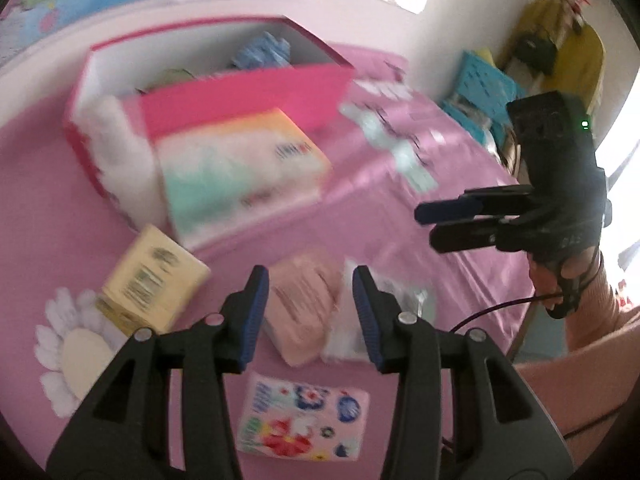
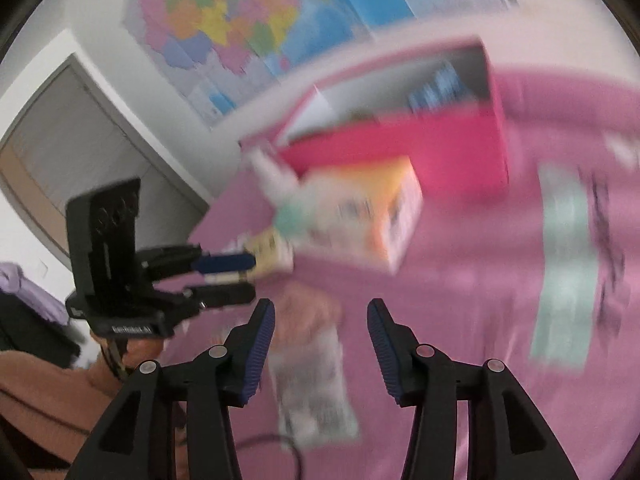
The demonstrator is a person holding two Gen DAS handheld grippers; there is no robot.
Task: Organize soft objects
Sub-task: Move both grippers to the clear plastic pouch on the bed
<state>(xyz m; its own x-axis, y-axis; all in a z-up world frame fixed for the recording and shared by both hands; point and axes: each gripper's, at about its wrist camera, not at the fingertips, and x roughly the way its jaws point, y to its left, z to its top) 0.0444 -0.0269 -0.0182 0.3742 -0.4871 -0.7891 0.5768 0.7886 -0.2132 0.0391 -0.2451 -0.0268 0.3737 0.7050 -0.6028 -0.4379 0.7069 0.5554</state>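
Observation:
On the pink bed sheet [image 1: 400,220] stands an open pink box [image 1: 248,96] with a blue soft item [image 1: 264,52] inside. A big pastel tissue pack [image 1: 240,172] and a white fluffy piece [image 1: 120,152] lean against its front. Closer lie a yellow tissue pack [image 1: 156,280], a peach pack [image 1: 304,308], a clear plastic packet [image 1: 400,304] and a floral pack [image 1: 304,416]. My left gripper [image 1: 310,280] hovers open over the peach pack and holds nothing. My right gripper [image 2: 320,308] is open and empty above the peach pack [image 2: 304,312] and the clear packet [image 2: 312,392], with the box [image 2: 400,152] beyond.
A map [image 2: 224,20] hangs on the wall behind the bed. Beside the bed at the right are a blue crate [image 1: 484,80] and yellow clothing [image 1: 576,56]. A cable [image 1: 492,312] trails from a sleeved arm [image 1: 592,360]. The sheet has a daisy print [image 1: 76,348].

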